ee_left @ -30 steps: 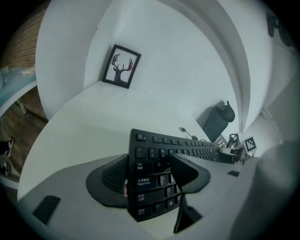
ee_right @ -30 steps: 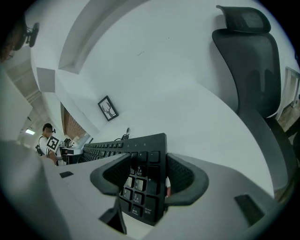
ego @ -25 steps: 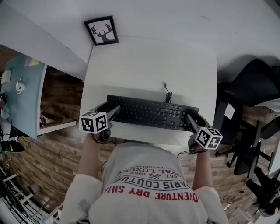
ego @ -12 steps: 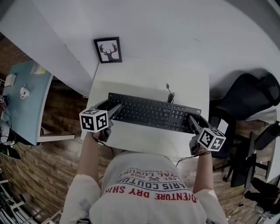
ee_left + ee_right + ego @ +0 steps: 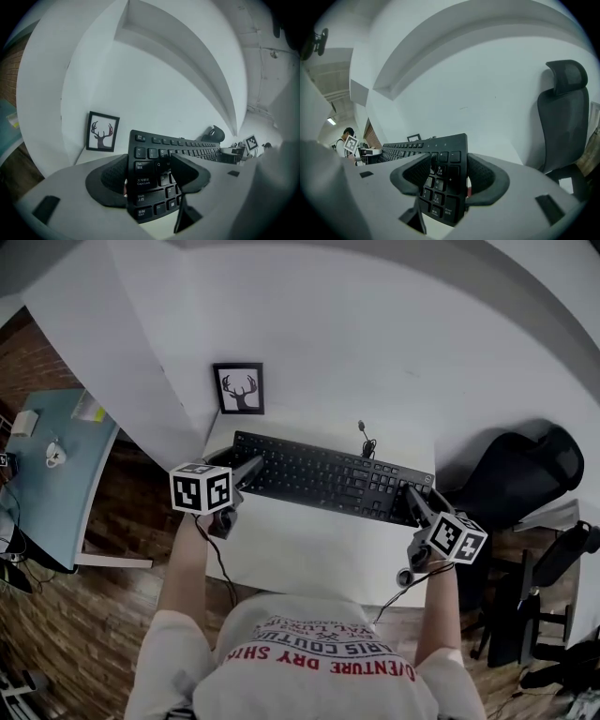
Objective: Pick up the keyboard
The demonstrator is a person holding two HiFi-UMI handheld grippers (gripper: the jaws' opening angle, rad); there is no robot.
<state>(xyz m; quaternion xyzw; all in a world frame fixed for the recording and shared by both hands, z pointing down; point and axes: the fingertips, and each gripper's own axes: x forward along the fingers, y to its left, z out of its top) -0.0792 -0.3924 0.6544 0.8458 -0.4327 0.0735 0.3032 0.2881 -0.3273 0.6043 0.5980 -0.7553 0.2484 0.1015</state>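
Note:
The black keyboard (image 5: 328,476) is held at both ends above the far part of the white table (image 5: 309,554). My left gripper (image 5: 246,470) is shut on its left end, near the Caps Lock key (image 5: 144,181). My right gripper (image 5: 412,498) is shut on its right end, across the number pad (image 5: 440,174). In the left gripper view, the keyboard (image 5: 187,150) stretches away to the right, with the wall behind it. In the right gripper view, the keyboard (image 5: 405,149) runs off to the left. Its cable (image 5: 362,437) trails from the back edge.
A framed deer picture (image 5: 238,388) leans against the wall at the table's back left corner. A black office chair (image 5: 511,474) stands to the right of the table. A blue table (image 5: 47,474) with small items is at far left. The floor is wood.
Both grippers have carried the keyboard up and farther from my body, toward the wall. The view has shifted, so the table looks smaller and lower.

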